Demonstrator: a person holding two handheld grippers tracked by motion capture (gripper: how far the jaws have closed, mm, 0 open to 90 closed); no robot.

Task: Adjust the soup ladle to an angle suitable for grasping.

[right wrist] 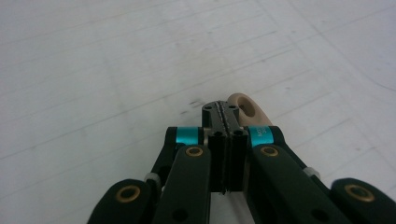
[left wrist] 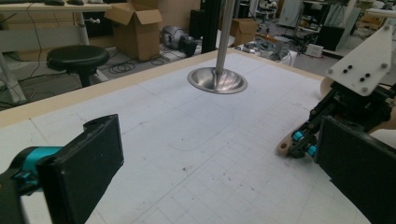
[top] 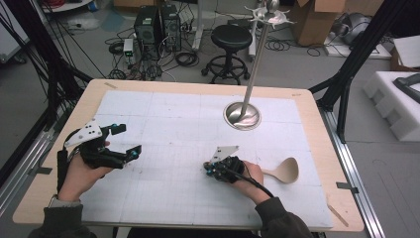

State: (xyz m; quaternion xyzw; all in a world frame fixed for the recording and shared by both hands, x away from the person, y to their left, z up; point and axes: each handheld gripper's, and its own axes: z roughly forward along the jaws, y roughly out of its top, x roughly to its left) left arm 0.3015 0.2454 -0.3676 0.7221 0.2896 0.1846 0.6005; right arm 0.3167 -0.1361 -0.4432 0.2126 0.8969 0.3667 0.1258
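White gridded matting (top: 173, 124) covers the table, and I can read no writing on it. On its near right lies the pale wooden spoon (top: 285, 171), long axis left to right, bowl pointing right.

My right gripper (top: 214, 171) has its jaws pressed together over the handle's holed end (right wrist: 245, 106), which pokes out past the tips; my left gripper (top: 126, 141) stands spread, well apart to the left.
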